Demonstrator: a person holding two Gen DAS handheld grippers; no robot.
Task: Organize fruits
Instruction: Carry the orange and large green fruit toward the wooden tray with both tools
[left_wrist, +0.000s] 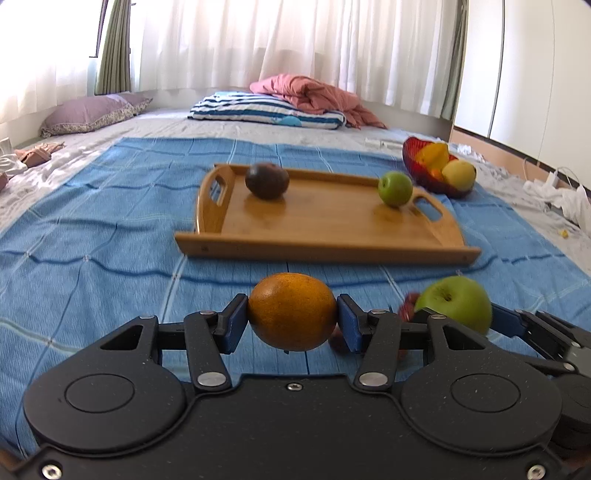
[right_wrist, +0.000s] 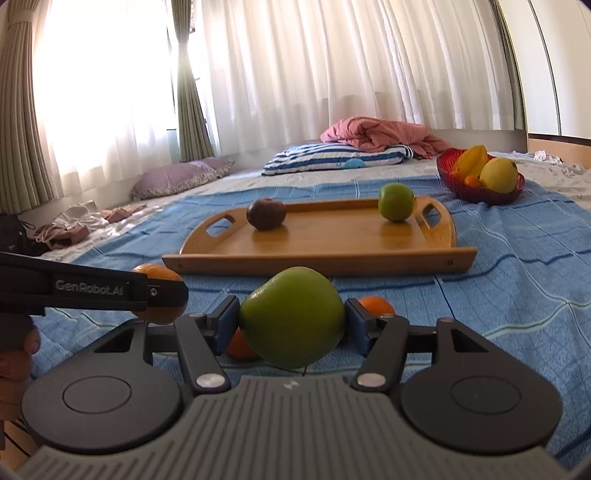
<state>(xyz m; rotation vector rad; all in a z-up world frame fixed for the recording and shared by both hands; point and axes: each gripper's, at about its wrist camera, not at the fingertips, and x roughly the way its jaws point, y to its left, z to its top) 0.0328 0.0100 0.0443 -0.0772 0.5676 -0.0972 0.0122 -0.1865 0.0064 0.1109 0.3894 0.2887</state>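
Note:
My left gripper (left_wrist: 291, 321) is shut on an orange (left_wrist: 291, 312), held just above the blue blanket in front of the wooden tray (left_wrist: 325, 229). My right gripper (right_wrist: 291, 325) is shut on a large green apple (right_wrist: 291, 317); it also shows in the left wrist view (left_wrist: 456, 302), to the right of the orange. On the tray sit a dark brown fruit (left_wrist: 266, 181) at the back left and a small green apple (left_wrist: 394, 188) at the back right. Small oranges (right_wrist: 376, 305) lie on the blanket behind the right gripper.
A red bowl (left_wrist: 417, 162) with yellow fruit stands right of the tray, also in the right wrist view (right_wrist: 480, 192). A striped pillow (left_wrist: 266, 110), pink quilt (left_wrist: 317, 94) and purple pillow (left_wrist: 88, 114) lie at the back. Clothes lie at the left edge.

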